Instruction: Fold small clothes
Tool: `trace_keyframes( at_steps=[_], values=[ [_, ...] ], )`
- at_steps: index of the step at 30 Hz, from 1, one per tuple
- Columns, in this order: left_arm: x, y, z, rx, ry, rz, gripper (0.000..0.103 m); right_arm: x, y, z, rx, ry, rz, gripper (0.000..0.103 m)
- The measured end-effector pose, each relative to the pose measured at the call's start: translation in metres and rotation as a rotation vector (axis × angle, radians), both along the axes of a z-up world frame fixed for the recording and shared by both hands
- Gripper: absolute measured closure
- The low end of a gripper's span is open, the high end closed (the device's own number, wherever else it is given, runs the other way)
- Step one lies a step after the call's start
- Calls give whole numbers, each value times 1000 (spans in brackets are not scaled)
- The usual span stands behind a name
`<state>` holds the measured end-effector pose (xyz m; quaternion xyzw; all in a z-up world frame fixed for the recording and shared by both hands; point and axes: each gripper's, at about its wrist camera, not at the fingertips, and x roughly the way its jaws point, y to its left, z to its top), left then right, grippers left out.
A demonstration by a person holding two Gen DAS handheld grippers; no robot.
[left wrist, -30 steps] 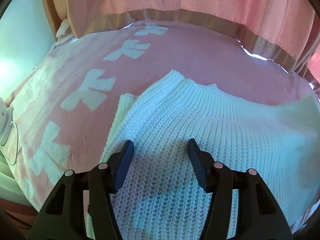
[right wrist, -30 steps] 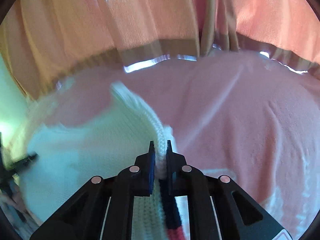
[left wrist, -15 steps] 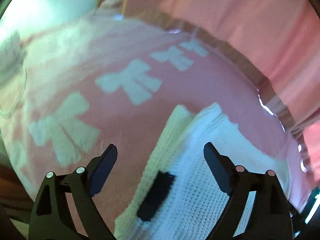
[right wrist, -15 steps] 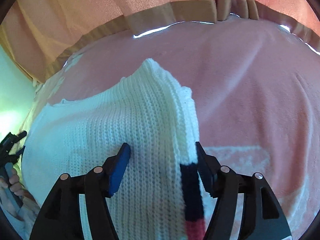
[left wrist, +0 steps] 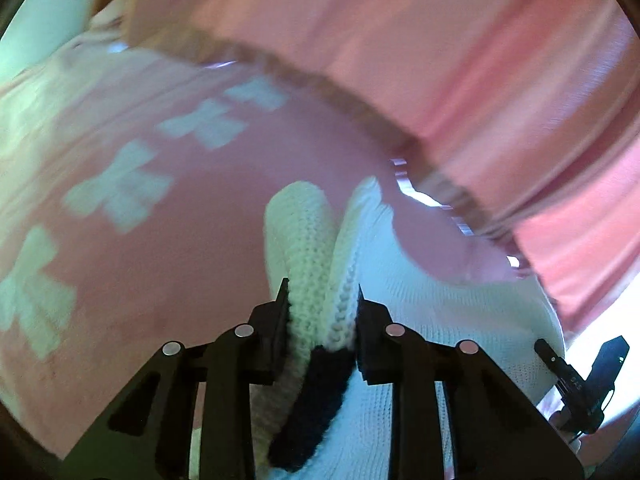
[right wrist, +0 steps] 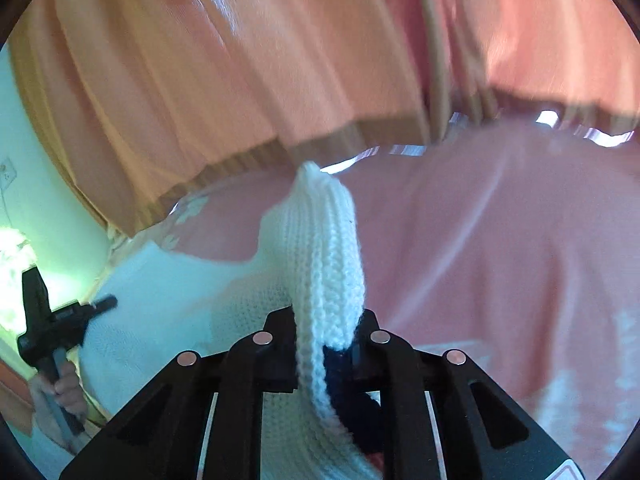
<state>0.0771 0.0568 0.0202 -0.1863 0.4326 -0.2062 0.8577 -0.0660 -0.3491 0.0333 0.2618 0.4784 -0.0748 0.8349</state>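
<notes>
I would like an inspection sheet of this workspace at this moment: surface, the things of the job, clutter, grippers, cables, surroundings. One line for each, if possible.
Surface: pink blanket with pale bow shapes, spread flat.
Job's things: white knit sweater lying on the blanket; a dark band shows at its gripped edges.
Clutter: nothing seen.
Grippers: left gripper shut on a bunched fold of the sweater; right gripper shut on another fold. Each is also visible at the edge of the other's view.
Cables: a thin line runs down from a wall socket at the far left; too small to be sure.
Surroundings: pink curtain with a brown hem behind the blanket; pale green wall at the left.
</notes>
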Motion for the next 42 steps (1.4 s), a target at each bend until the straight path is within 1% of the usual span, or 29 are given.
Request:
trace_keyframes(
  at_steps=[2,3,5,6,7,8,9,11,12,13,15,17,18,19,21,22,24,25,27,28,30,31,33,35,37,38,39,41,42],
  values=[
    [7,-17,-4,13,15,-14,77,-11,-14,5,-42,11,-27,88],
    [11,-24,-9,25,34,-9,76,-12,-20,-3,-54,49,-35,87],
    [23,-39,-32,115,92,16,75,-15,-36,-38,-43,157,-68,80],
    [29,-45,-44,182,117,36,75,-13,-42,-68,-24,254,-67,80],
    [33,-50,-57,261,145,59,74,-11,-44,-82,-56,315,-90,80],
    [36,-51,-63,281,152,77,70,-12,-45,-87,-97,339,-115,80],
    [35,-49,-63,274,151,91,70,-18,-47,-80,-127,296,-134,80],
    [26,-46,-46,262,137,103,70,-28,-46,-54,-175,219,-146,80],
    [16,-42,-33,260,104,107,71,-33,-42,-35,-183,165,-118,85],
    [2,-41,-15,254,30,112,72,-36,-37,-24,-174,136,-88,93],
    [-23,-44,6,231,-77,79,70,-40,-22,-13,-157,108,-27,98],
    [-32,-56,5,232,-110,18,67,-41,-7,-20,-120,121,26,98],
    [-32,-63,-1,257,-99,-14,67,-39,-3,-32,-103,159,48,98],
    [-30,-73,-11,297,-72,-48,67,-38,-1,-52,-104,234,65,99],
    [-24,-85,-35,380,-5,-69,67,-38,-4,-85,-142,344,57,103],
    [-22,-87,-46,420,21,-71,68,-42,-13,-86,-111,314,19,103],
    [-26,-84,-45,427,2,-65,68,-42,-24,-73,-70,292,-49,103],
    [-31,-82,-41,422,-10,-65,68,-43,-22,-60,-111,267,-60,103],
    [-37,-77,-39,437,-29,-59,68,-45,-8,-41,-157,223,-17,103],
    [-39,-76,-41,446,-26,-64,69,-44,1,-43,-154,227,24,103],
    [-41,-76,-45,472,-32,-76,68,-41,14,-64,-176,329,73,103],
    [-43,-78,-45,495,-46,-86,68,-39,19,-75,-210,360,74,103],
    [-43,-77,-44,516,-53,-88,68,-33,26,-54,-242,317,78,103],
    [-50,-71,-37,484,-55,-74,68,-28,38,-15,-177,175,111,103],
    [-58,-65,-28,452,-73,-76,68,-19,57,16,-163,110,174,103],
    [-65,-63,-24,440,-83,-77,67,-14,66,24,-163,100,210,103],
    [-69,-63,-24,437,-86,-76,67,-6,75,26,-162,105,246,103],
    [-74,-64,-37,478,-58,-68,65,1,95,6,-152,190,317,103],
    [-73,-63,-46,497,-27,-74,65,3,102,-9,-145,255,351,103]
  ],
)
